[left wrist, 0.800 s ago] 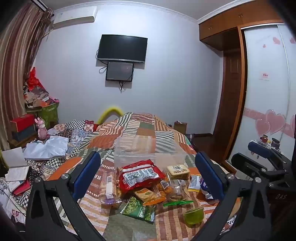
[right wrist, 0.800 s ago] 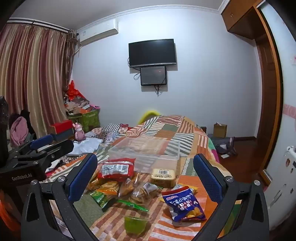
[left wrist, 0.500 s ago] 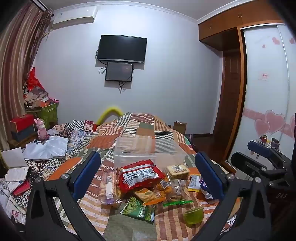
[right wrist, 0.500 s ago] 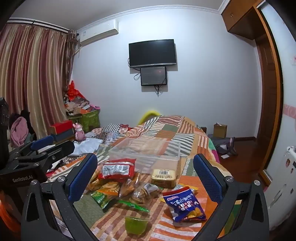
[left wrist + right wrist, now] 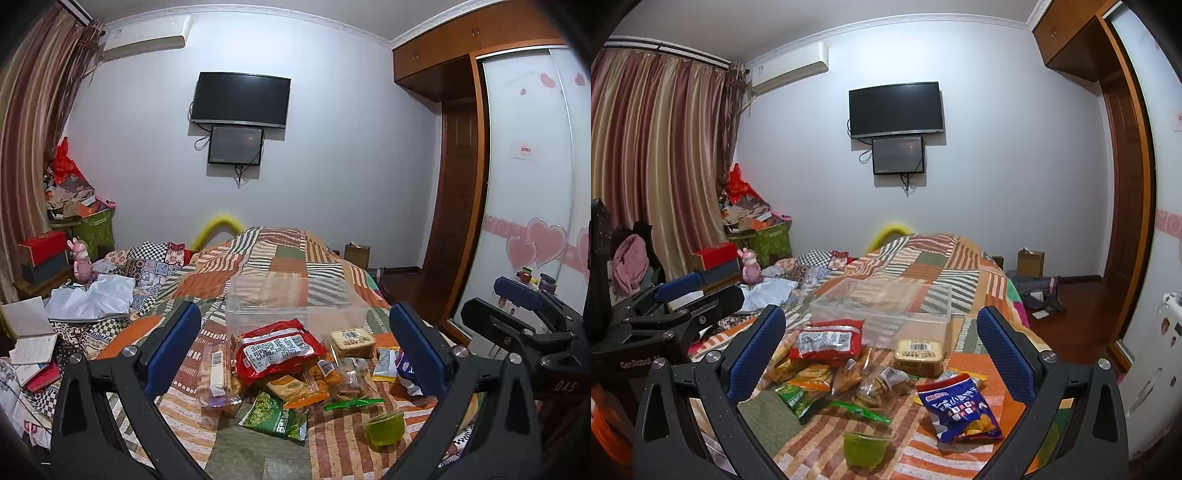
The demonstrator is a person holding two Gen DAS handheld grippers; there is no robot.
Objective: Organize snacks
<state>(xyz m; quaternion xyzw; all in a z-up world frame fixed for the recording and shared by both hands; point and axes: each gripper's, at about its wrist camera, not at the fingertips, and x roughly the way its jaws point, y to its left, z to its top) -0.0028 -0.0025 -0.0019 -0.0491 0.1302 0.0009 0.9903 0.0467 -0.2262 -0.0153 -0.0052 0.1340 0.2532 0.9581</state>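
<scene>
Almost nothing differs vs the earlier frames: both views show only a tiny drift in framing, the snack pile (image 5: 288, 369) on the bed (image 5: 280, 258) sits where it was, no pkt shifted, clear box (image 5: 886, 306) same spot, left gripper (image 5: 295, 343) & right gripper (image 5: 882, 347) as wide apart as before

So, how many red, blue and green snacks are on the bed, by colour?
Red: 1, the red bag
Blue: 1, the blue bag
Green: 3, the green bag, the green cup, the green stick
Total: 5
</scene>
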